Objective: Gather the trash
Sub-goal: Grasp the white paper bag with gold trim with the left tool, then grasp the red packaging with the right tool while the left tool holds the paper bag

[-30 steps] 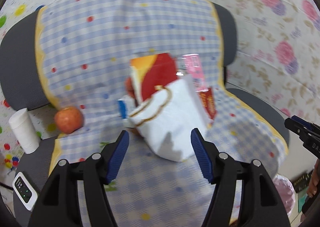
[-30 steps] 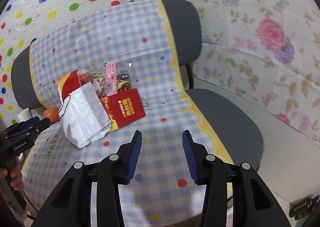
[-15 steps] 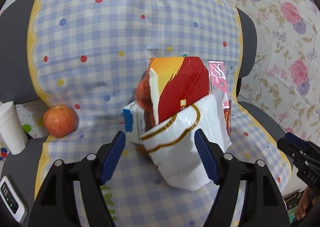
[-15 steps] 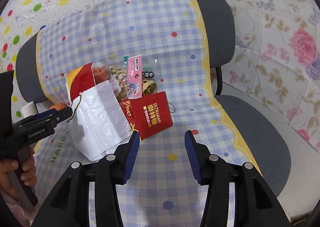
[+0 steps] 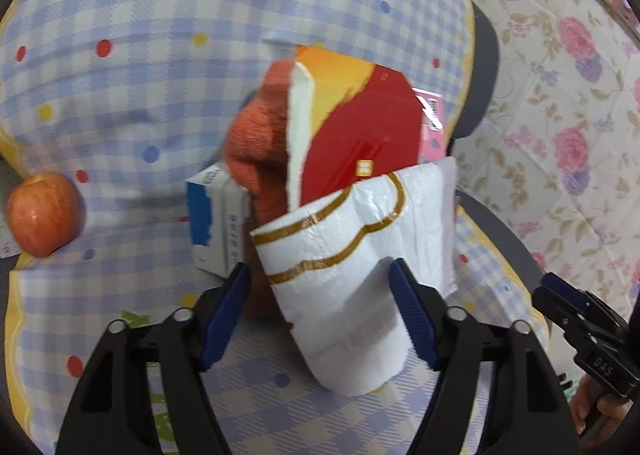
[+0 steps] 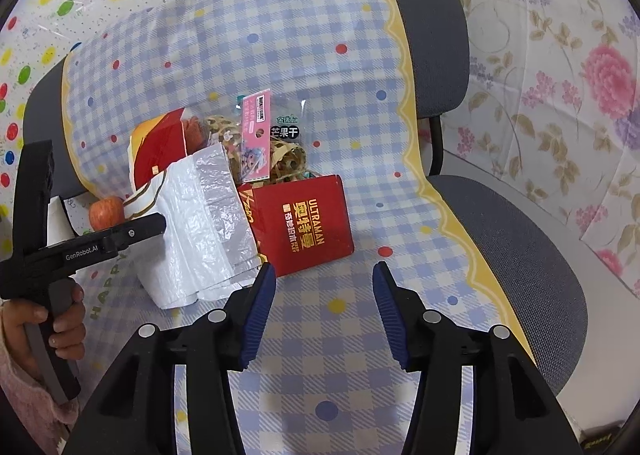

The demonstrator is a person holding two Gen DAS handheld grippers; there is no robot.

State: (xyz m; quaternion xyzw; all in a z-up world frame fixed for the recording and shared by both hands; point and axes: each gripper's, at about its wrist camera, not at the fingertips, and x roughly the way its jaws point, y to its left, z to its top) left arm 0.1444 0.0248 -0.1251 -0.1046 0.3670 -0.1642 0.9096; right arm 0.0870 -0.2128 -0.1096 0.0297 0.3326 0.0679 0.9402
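Right wrist: checked cloth (image 6: 280, 35), chair (image 6: 520, 239), floral wall (image 6: 560, 55)

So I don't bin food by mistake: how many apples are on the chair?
1. The round red apple lies at the left edge of the checked cloth, beside the trash pile; others may hide behind the white plastic bag.

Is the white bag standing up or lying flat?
Standing up. The white bag leans against the red box behind it, its gold-trimmed top edge raised off the checkered cloth.
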